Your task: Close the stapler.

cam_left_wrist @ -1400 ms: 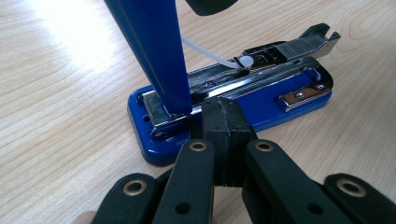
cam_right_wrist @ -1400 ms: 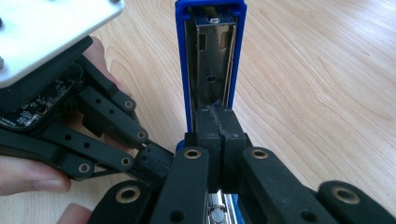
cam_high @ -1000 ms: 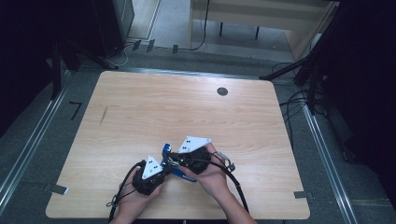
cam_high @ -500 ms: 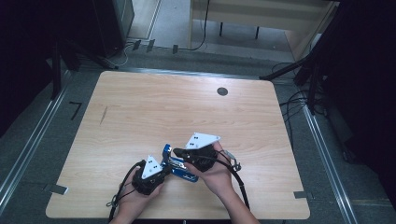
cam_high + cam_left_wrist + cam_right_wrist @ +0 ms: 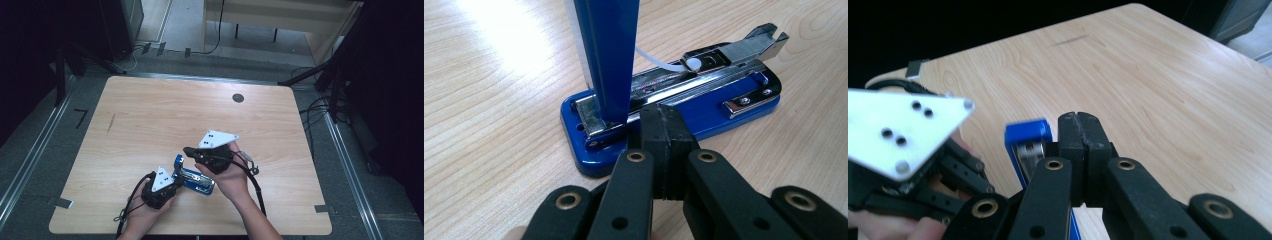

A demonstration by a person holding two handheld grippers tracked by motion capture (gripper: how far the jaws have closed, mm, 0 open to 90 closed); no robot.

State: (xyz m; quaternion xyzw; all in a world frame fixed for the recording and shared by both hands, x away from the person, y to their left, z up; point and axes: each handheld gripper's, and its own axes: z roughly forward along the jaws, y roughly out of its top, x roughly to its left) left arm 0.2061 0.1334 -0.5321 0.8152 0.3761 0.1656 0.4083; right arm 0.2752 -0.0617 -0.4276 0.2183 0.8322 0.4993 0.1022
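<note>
You had nothing readable in front of you: the blue stapler (image 5: 704, 100), both grippers' grey plates and the wooden table (image 5: 150, 115) carried no legible text, brand or number

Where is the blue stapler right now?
In the high view the blue stapler lies open near the table's front edge, between the left gripper and right gripper.

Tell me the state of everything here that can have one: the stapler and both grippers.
Blue metal stapler: open, blue top arm swung upright, base flat on the wooden table, staple channel exposed.
Left gripper: jaws shut, empty, tips at the stapler's hinge end.
Right gripper: jaws shut, empty, above the stapler beside the raised arm.
</note>
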